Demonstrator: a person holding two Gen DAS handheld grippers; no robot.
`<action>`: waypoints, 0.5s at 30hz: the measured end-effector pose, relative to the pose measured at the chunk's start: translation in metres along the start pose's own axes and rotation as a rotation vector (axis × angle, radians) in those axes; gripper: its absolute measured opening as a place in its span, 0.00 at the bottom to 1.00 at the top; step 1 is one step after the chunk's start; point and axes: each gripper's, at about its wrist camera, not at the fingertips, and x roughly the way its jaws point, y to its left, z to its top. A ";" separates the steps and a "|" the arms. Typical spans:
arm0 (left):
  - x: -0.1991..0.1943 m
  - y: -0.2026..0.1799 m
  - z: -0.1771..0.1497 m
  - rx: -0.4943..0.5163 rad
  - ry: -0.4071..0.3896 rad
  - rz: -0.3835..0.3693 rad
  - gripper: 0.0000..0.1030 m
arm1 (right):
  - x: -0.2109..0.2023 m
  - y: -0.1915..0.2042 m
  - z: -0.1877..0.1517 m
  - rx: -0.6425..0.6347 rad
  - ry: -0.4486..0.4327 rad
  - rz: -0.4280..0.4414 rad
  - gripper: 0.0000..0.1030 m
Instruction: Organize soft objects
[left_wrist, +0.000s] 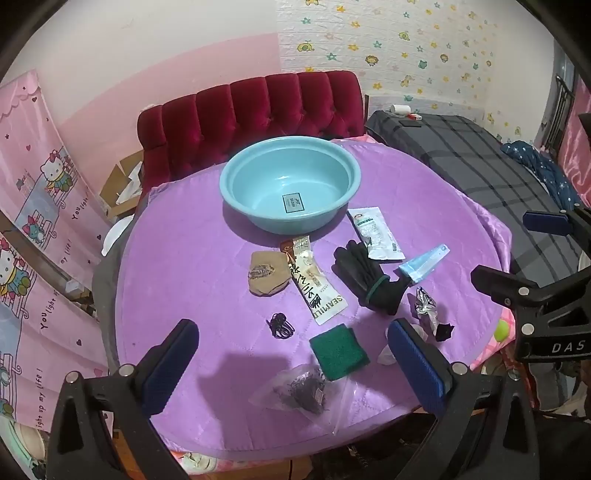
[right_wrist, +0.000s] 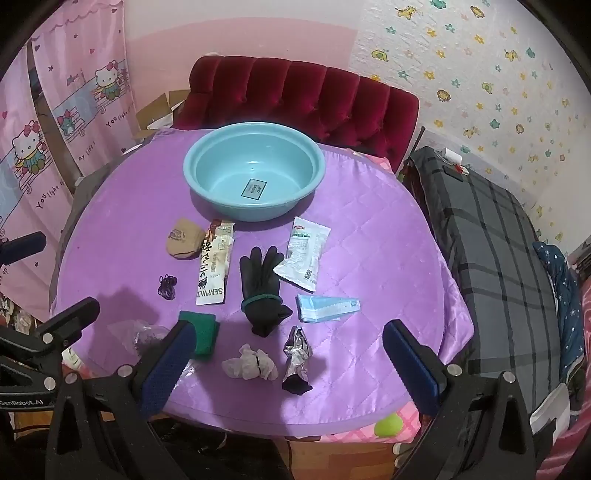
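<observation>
An empty blue basin (left_wrist: 236, 173) (right_wrist: 192, 162) stands at the far side of the purple-covered table (left_wrist: 184, 266) (right_wrist: 388, 258). In front of it lie black gloves (left_wrist: 365, 273) (right_wrist: 260, 284), a green pad (left_wrist: 338, 350) (right_wrist: 201, 330), a brown pouch (left_wrist: 266, 273) (right_wrist: 183, 240), a long sachet (left_wrist: 314, 280) (right_wrist: 214, 266), a white packet (left_wrist: 376, 232) (right_wrist: 304, 254), a blue mask (left_wrist: 424, 262) (right_wrist: 325, 306), black hair ties (left_wrist: 280, 325) (right_wrist: 167, 286), a foil wrapper (left_wrist: 426, 310) (right_wrist: 297, 356), a crumpled tissue (right_wrist: 249, 363) and a clear bag (left_wrist: 299, 387). My left gripper (left_wrist: 291, 365) and right gripper (right_wrist: 288, 365) hover open and empty over the near edge.
A red tufted chair (left_wrist: 251, 107) (right_wrist: 295, 96) stands behind the table. A bed with a dark plaid cover (left_wrist: 472, 158) (right_wrist: 491, 236) is on the right. Pink cartoon curtains (left_wrist: 33, 206) hang on the left. A green ball (right_wrist: 388, 424) lies below the table's near edge.
</observation>
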 end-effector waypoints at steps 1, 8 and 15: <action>-0.001 0.001 0.000 -0.001 -0.003 -0.001 1.00 | 0.001 0.000 0.000 -0.001 0.000 -0.001 1.00; -0.004 0.002 0.001 0.004 -0.005 0.004 1.00 | -0.001 0.000 -0.002 0.003 -0.001 0.005 1.00; -0.005 0.002 -0.001 0.009 -0.004 0.008 1.00 | -0.001 0.000 -0.001 0.003 0.001 0.004 1.00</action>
